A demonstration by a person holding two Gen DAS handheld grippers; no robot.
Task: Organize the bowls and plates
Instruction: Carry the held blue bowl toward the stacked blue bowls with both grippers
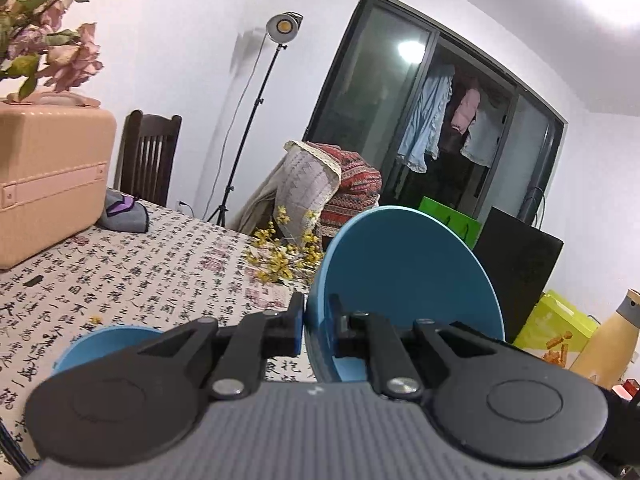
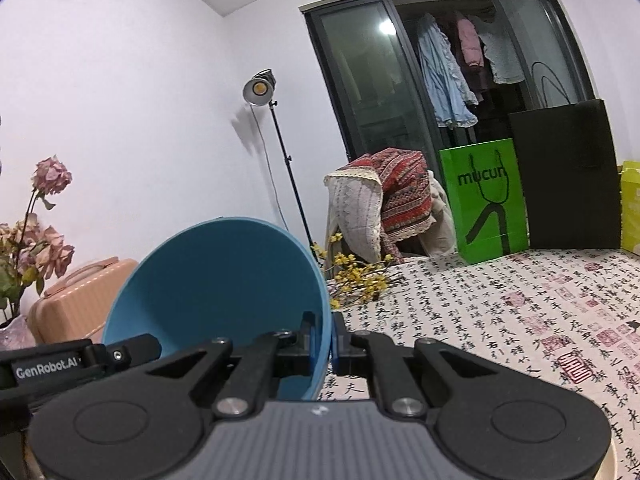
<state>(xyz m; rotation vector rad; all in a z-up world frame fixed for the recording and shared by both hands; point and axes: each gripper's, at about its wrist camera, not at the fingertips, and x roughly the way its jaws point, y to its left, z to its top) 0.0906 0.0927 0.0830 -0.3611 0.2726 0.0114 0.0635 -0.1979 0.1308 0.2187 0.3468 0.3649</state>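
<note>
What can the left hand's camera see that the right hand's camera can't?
Only the left wrist view shows a second blue dish low on the table, a dark chair and a yellow bottle. Only the right wrist view shows the other gripper's GenRobot label. Both show a gripper shut on a blue dish, left gripper and right gripper, plus the lamp and green bag.

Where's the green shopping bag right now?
In the right wrist view, the green shopping bag stands at the far edge of the table, right of centre, between the cloth-draped chair and a black bag.
</note>
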